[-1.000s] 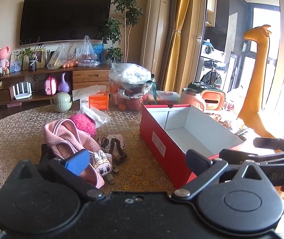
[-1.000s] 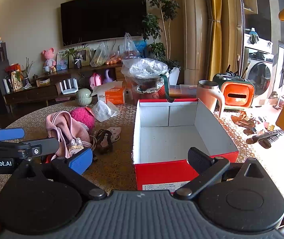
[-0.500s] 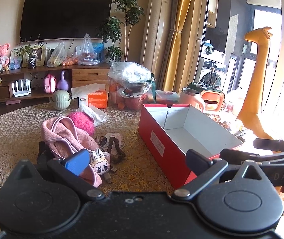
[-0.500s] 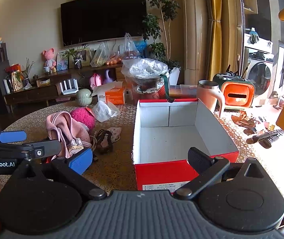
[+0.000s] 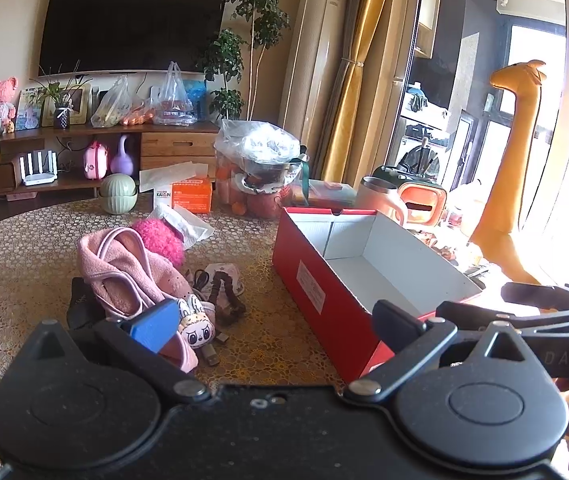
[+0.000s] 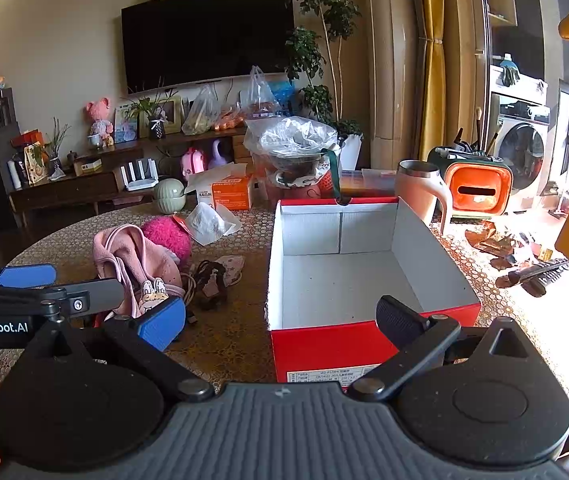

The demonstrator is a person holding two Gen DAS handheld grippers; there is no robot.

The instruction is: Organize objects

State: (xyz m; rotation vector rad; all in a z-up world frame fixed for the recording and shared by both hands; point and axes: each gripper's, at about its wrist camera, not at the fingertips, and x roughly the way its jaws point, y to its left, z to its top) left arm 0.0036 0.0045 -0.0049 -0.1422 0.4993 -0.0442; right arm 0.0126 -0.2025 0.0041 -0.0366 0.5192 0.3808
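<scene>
The red box stands open and empty on the round table, directly ahead of the right gripper, whose jaws are spread wide, gripping nothing. The left gripper, equally spread and unloaded, faces the pink bag left of the box. Behind the bag lies a pink fuzzy ball.

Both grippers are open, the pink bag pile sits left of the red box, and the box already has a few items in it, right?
Not quite: the red box is empty, as the right wrist view shows. The left gripper and right gripper are open, and the pink bag lies left of the box.
</scene>
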